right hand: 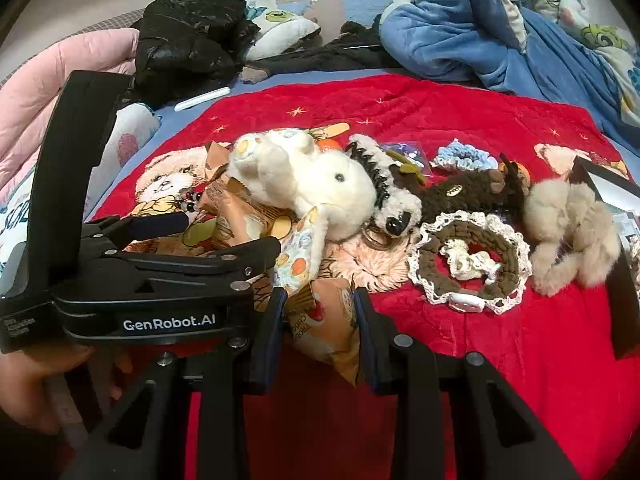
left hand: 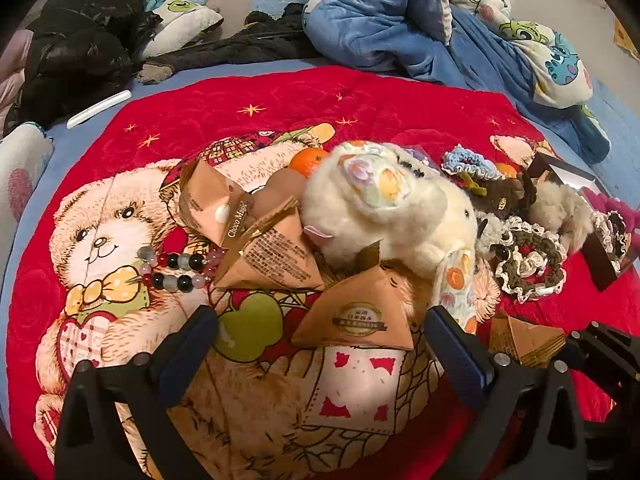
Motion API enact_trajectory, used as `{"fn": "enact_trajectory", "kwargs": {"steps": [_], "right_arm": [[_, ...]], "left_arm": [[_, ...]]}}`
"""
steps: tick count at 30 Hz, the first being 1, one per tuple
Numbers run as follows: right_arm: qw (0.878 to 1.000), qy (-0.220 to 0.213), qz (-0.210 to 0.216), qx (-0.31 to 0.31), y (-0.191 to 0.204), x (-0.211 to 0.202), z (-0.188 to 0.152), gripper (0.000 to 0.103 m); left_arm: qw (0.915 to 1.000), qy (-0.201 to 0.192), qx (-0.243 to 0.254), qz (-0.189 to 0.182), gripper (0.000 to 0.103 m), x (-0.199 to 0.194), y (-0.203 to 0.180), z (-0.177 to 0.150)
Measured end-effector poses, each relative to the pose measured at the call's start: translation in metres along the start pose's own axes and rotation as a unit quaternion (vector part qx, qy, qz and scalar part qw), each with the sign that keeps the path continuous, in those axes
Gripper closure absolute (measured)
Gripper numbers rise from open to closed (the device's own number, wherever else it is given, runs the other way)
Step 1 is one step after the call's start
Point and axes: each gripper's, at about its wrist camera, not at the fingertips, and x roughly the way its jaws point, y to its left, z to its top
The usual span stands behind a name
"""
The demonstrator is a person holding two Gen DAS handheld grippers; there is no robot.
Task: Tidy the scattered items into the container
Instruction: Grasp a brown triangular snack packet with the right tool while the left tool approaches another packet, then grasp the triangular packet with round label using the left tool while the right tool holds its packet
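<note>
Right now R gripper [right hand: 320, 320] jaws clamp a tan, crinkled choc packet [right hand: 326, 320] low over red blanket [right hand: 500, 344]. L gripper [left hand: 320, 332] jaws wide apart around another packet [left hand: 356, 316], beside white plush [left hand: 392, 204].

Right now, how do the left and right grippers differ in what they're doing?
The left gripper is open, its fingers spread wide and apart from the pyramid snack packet lying between them; the right gripper is shut on its own pyramid snack packet. The left one's packet rests on the red blanket; whether the right one's is lifted cannot be told. Both point toward the toy pile.
</note>
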Motion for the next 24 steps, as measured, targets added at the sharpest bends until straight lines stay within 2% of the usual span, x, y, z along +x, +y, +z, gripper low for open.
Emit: {"fn": "enact_trajectory", "kwargs": {"steps": [17,19,20,23,24], "right_arm": [[1.000,0.003,-0.004,0.006,-0.0016,0.0011,-0.0004,0.072],[1.000,0.002,-0.004,0.005,-0.0018,0.0009,-0.0006,0.072],[1.000,0.002,-0.002,0.004,-0.0017,0.0006,-0.0007,0.072],[1.000,0.001,-0.001,0.000,0.0003,-0.0005,-0.0002,0.072],[1.000,-0.001,0.000,0.000,0.0007,-0.0012,0.0000,0.072]], "left_arm": [[0.9998,0.010,0.001,0.018,0.001,0.0101,-0.0021,0.0011],[0.9997,0.010,-0.004,0.023,0.010,0.0100,-0.0018,0.0012],[0.9997,0.011,-0.004,0.020,0.011,0.0096,-0.0016,0.0013],[0.9999,0.005,0.000,0.012,0.028,0.0063,-0.0038,0.0009],[0.9999,0.004,0.002,0.012,0.038,0.0055,-0.0049,0.0010]]}}
